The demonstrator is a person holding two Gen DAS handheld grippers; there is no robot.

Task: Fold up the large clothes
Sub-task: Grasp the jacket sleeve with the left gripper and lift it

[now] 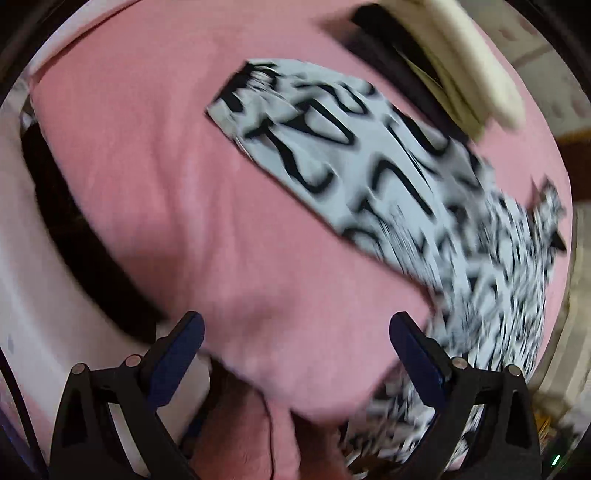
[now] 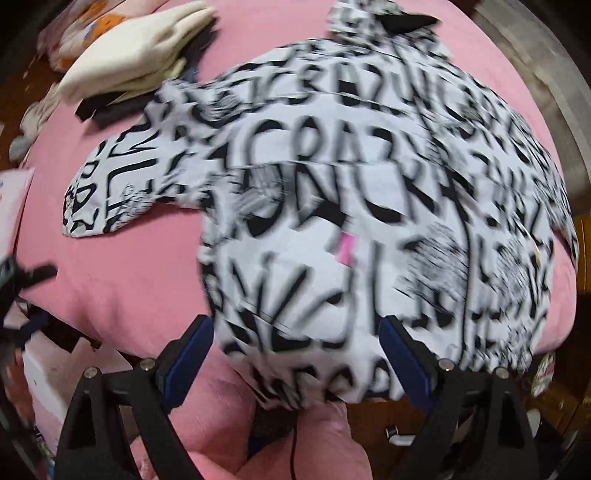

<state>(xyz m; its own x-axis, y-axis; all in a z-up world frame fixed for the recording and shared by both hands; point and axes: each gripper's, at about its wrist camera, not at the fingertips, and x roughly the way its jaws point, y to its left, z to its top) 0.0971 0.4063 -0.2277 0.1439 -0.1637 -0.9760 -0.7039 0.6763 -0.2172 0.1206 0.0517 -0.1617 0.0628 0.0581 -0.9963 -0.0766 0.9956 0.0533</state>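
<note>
You are holding both tools over a pink sheet (image 1: 155,177) that is covering the bed. Both pictures are looking blurry.

Your left tool (image 1: 295,354) is standing wide, with nothing between its blue fingers (image 1: 173,365). It is hanging above the bare pink sheet near the close edge. The black and white shirt (image 1: 369,162) with big letters is lying to the right of this tool and reaching toward the far side. One sleeve (image 1: 266,107) is lying flat and pointing to the far left. The shirt's near edge is passing just beside the right finger of this tool, but you cannot tell if they are touching.

Your right tool (image 2: 295,354) is also standing wide. Its two fingers (image 2: 188,358) are sitting on either side of the shirt's (image 2: 369,206) near hem, and the cloth is showing between them. You cannot tell if the fingers are touching the cloth. The shirt is spreading out across the sheet (image 2: 122,280), with its collar (image 2: 380,18) at the far end and one sleeve (image 2: 110,188) sticking out to the left.

A stack of folded cream clothes (image 2: 133,55) is lying at the far left corner, just beside the shirt's shoulder. In the left view the same stack (image 1: 461,66) is showing at the far right. A small pink tag (image 2: 346,251) is showing on the shirt's middle.
</note>
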